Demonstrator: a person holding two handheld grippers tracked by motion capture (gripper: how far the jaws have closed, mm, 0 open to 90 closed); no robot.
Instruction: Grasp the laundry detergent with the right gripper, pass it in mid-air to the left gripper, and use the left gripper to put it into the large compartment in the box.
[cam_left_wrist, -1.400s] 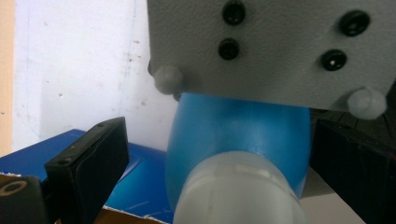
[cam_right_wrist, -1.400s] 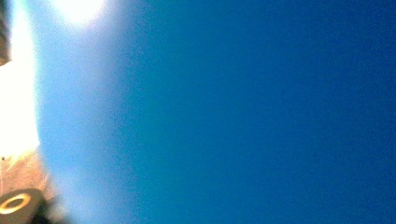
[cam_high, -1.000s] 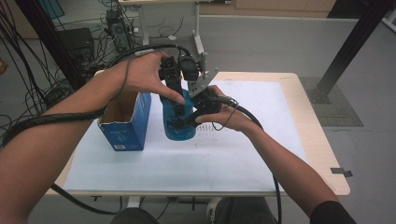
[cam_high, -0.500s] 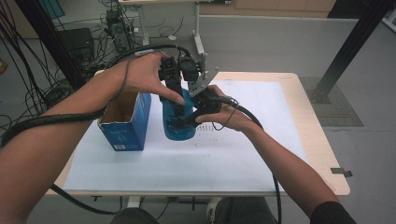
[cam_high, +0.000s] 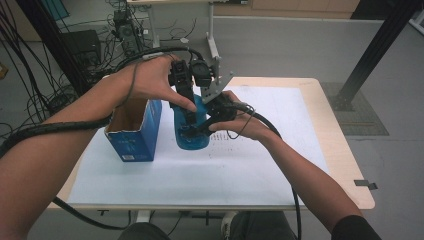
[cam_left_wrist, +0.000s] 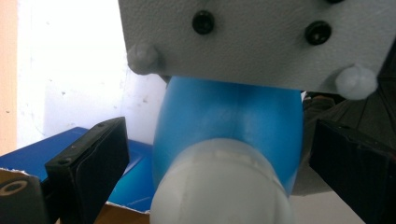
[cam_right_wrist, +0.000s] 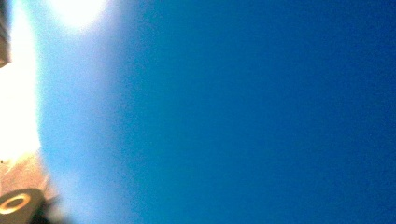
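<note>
High view first, going from the left: an open blue box (cam_high: 134, 131) is standing on the white sheet (cam_high: 200, 170) covering the table (cam_high: 345, 165), its top flaps up, its inside looking empty as far as I can see, and white print on its front is too small to read. Just to its right a blue bottle (cam_high: 192, 135) is standing upright on the sheet, near the box but apart from it. The left gripper (cam_high: 186, 107) is coming down over the bottle's top; in the left gripper view its jaws are standing spread on either side of the white cap (cam_left_wrist: 224, 186), clear of it and not yet pinching. Further right, the right gripper (cam_high: 212, 117) is pressing against the bottle's side from the right, and with its camera's view going solid blue and blurred at that closeness, I judge its jaws to be clamping the bottle's body, holding it steady. So the bottle seems to be out of the box and braced; the cap is looking still on, and what is remaining appears to be closing the left jaws on it and working it. No brand or label is legible on the bottle.
</note>
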